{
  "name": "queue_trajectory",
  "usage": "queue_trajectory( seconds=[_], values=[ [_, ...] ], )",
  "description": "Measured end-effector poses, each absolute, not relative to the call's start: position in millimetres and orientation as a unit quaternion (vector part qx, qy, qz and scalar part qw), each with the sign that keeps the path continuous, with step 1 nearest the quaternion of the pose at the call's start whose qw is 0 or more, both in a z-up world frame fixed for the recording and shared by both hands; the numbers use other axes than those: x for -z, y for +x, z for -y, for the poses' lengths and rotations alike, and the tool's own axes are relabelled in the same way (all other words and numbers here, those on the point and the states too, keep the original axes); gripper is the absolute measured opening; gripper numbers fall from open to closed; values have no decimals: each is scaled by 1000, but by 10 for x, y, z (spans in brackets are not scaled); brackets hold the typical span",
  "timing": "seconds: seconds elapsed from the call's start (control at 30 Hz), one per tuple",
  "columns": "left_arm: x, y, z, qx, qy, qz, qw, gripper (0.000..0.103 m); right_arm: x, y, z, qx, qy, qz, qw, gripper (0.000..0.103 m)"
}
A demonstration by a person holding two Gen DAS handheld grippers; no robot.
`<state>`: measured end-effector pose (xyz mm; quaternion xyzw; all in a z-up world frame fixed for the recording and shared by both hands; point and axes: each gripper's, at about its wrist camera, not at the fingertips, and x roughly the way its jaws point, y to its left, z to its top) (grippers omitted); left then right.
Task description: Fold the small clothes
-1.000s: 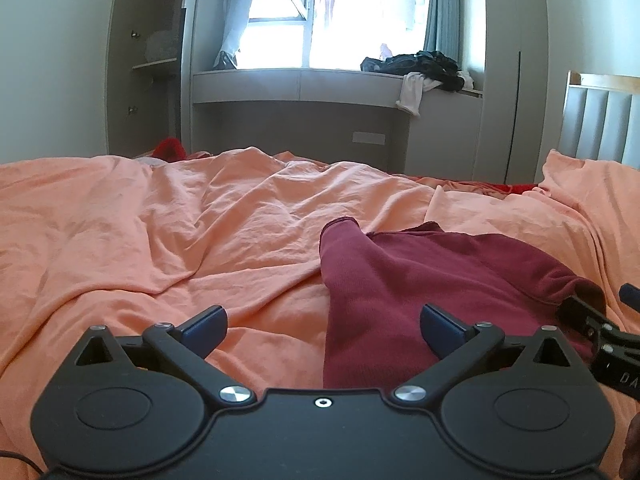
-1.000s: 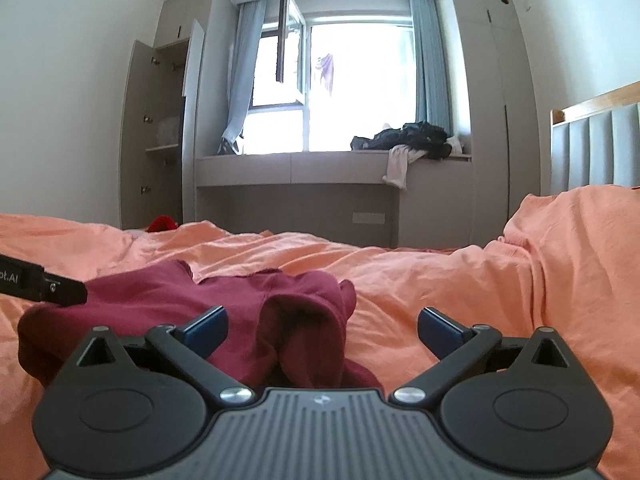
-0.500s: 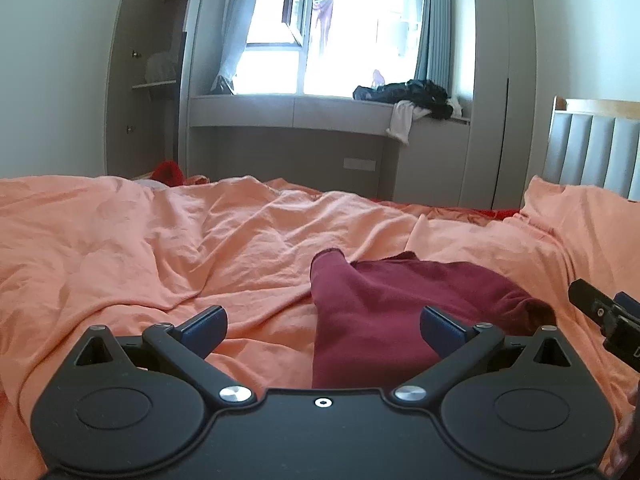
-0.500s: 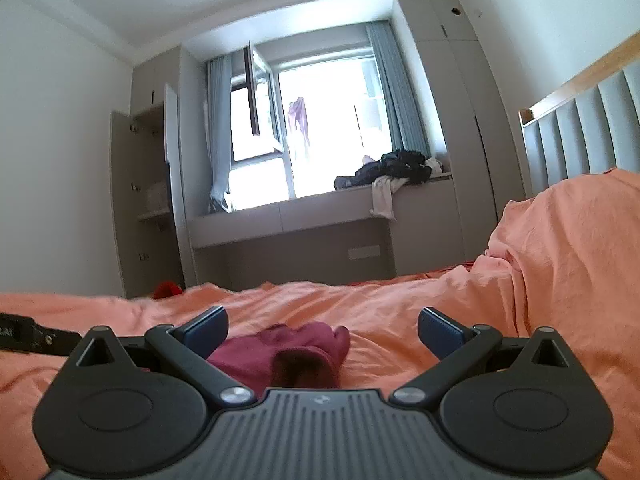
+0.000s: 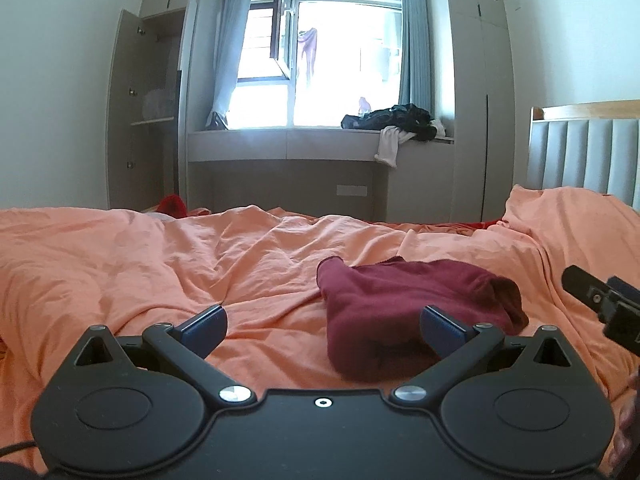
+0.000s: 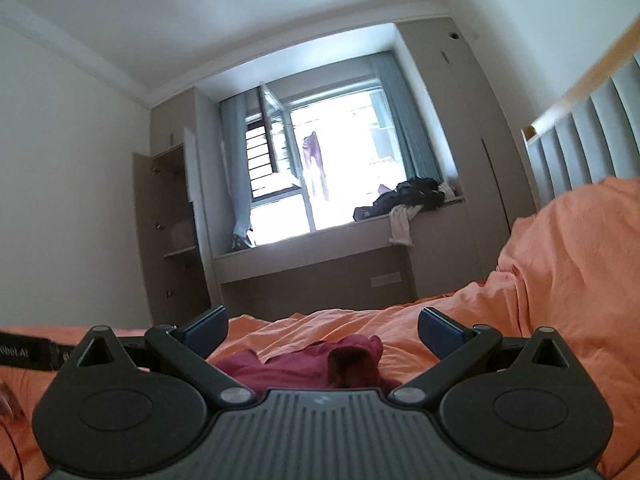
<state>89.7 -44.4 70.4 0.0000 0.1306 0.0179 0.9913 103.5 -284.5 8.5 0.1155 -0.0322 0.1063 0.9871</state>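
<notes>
A dark red garment [image 5: 404, 304] lies bunched on the orange bedsheet [image 5: 160, 264], right of centre in the left wrist view. My left gripper [image 5: 324, 326] stands open above the sheet, its right finger over the garment's near edge, nothing held. The right gripper's body [image 5: 600, 304] shows at the right edge of that view. In the right wrist view my right gripper [image 6: 322, 330] is open and tilted upward, with the red garment [image 6: 304, 366] low between its fingers and not touching them. The left gripper's arm [image 6: 24, 356] shows at the left edge.
A window bench [image 5: 320, 148] with a pile of dark and white clothes [image 5: 400, 124] runs along the far wall. An open wardrobe [image 5: 148, 120] stands at the left, a grey padded headboard [image 5: 584, 160] at the right. A red item [image 5: 172, 204] lies past the bed's far edge.
Both grippers have pulled back and lifted away from the red garment. The right wrist view has tilted up toward the ceiling. The garment now lies farther off and untouched.
</notes>
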Motion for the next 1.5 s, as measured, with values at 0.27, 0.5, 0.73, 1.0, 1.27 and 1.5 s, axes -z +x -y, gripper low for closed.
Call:
queue_trajectory(
  seconds=[0.27,0.5,0.73,1.0,1.27,1.5],
  values=[
    [-508,526,294,-24,8,-114,993,102,20,693,2628,-111,59,37,991,103],
    [-262,579,100,-20,3,-131,991,103,148,489,2555,-101,55,19,993,103],
    [23,720,-17,-8,-5,-136,991,103,288,444,2477,-97,43,-3,994,103],
    [118,745,-5,-1,15,-123,992,103,331,514,2403,-95,23,-13,995,103],
    [162,783,-41,-8,8,-129,992,103,363,532,2387,-94,13,-25,995,103],
    [184,786,-63,-10,10,-129,992,103,379,537,2370,-95,8,-30,995,103]
  ],
)
